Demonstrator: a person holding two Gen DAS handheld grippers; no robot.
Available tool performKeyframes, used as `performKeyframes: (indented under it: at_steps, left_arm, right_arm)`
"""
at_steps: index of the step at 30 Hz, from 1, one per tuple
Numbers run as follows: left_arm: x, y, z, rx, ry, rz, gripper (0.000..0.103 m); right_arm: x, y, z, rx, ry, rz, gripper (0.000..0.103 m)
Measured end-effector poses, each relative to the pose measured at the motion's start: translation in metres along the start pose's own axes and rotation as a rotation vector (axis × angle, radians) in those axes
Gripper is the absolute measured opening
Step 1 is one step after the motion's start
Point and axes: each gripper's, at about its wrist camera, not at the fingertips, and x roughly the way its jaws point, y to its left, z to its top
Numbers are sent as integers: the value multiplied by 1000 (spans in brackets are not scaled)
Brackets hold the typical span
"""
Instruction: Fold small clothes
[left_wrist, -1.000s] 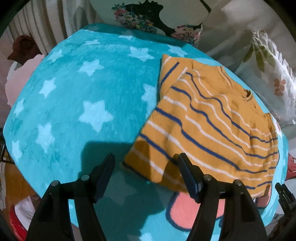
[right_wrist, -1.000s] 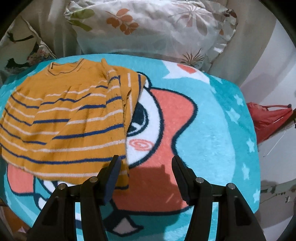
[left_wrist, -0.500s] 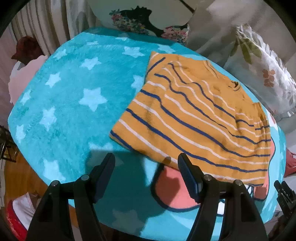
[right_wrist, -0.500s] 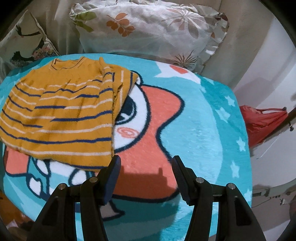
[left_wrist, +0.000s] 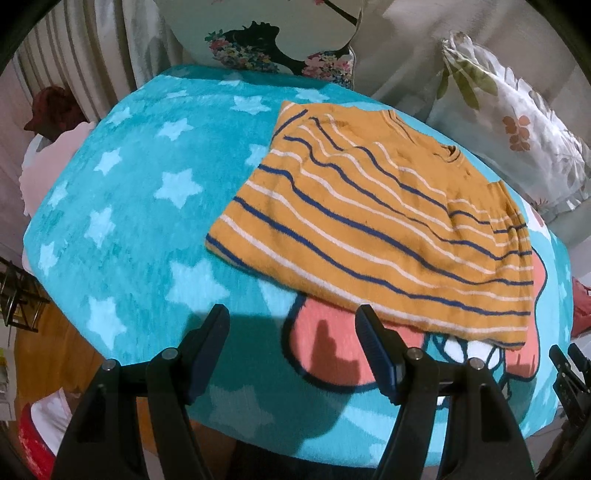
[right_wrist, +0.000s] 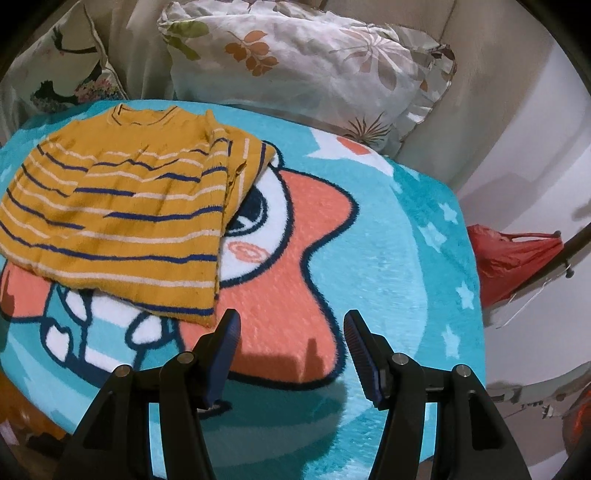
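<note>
A small mustard-yellow sweater (left_wrist: 376, 229) with navy and white stripes lies flat on a turquoise star blanket (left_wrist: 147, 184), sleeves folded in. In the right wrist view the sweater (right_wrist: 122, 218) lies at the left, its right side folded over. My left gripper (left_wrist: 291, 325) is open and empty, above the blanket just short of the sweater's near hem. My right gripper (right_wrist: 291, 328) is open and empty, over the pink cartoon figure (right_wrist: 295, 266), to the right of the sweater's near right corner. The right gripper's tip also shows in the left wrist view (left_wrist: 569, 369).
The blanket (right_wrist: 417, 240) covers a small raised surface that drops off at the near edge. A leaf-print pillow (right_wrist: 314, 62) and a floral pillow (left_wrist: 273, 44) stand behind it. A red bag (right_wrist: 509, 254) hangs to the right. Pink cloth (left_wrist: 48, 162) lies to the left.
Both grippers have drawn back from the sweater toward the near edge. One second ago the left fingers straddled the sweater's near hem; now it lies clear of them. Both stayed open.
</note>
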Motion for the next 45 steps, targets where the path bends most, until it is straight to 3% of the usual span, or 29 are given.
performKeyframes:
  at_steps: [13, 23, 45]
  left_arm:
    - [-3, 8, -17, -12, 10, 16, 70]
    - [6, 30, 5, -22, 11, 1, 70]
    - [55, 133, 86, -90, 71, -39, 70]
  right_arm:
    - [0, 8, -9, -32, 9, -4, 64]
    - [-3, 31, 11, -39, 0, -24, 68]
    - [0, 175, 94, -170, 49, -61, 69]
